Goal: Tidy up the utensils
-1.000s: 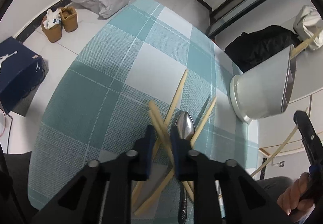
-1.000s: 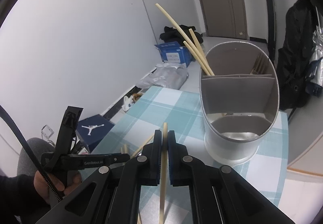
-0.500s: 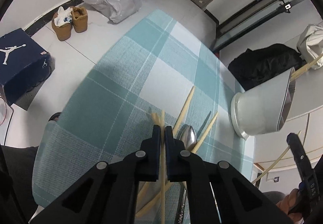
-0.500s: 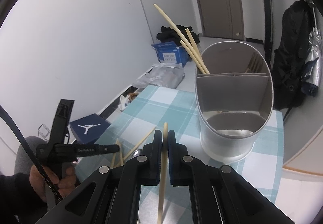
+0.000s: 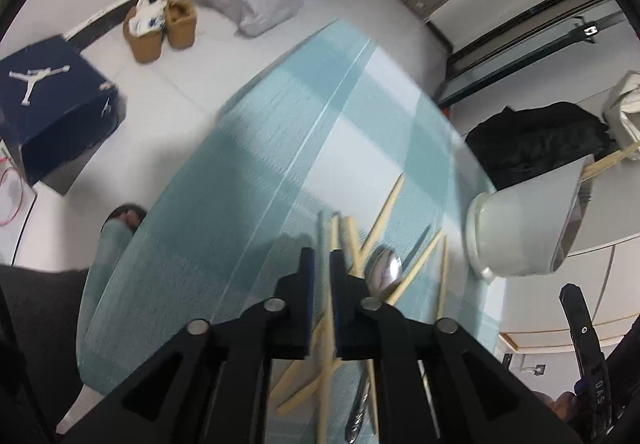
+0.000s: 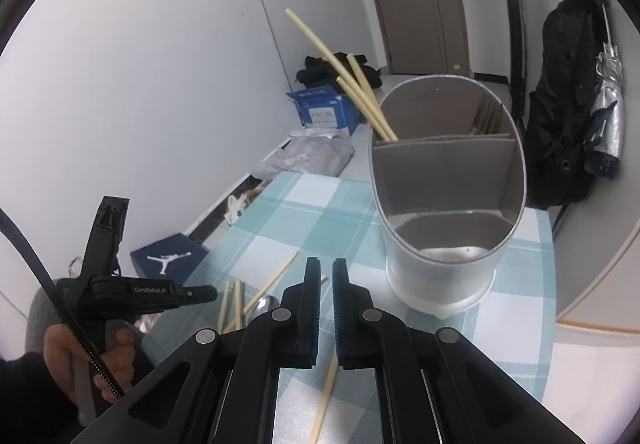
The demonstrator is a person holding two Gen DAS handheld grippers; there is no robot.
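Sorting pale wooden chopsticks [image 5: 394, 200] into the grey oval divided utensil holder [image 6: 446, 204] on the teal checked tablecloth [image 6: 320, 204].

Light, stiff and smooth, each stick likely rolls or slips, so a mid-shaft pinch seems safest. The left gripper [image 5: 322, 268] has jaws narrowly parted around one stick, contact unclear in the blur; the right gripper [image 6: 326, 276] shows a slim gap, a stick [image 6: 326, 392] lying beneath. Only the left view shows the steel spoon [image 5: 384, 274] amid the scattered sticks near the cloth's close edge; only the right shows the holder's compartments and the sticks standing in the far one.
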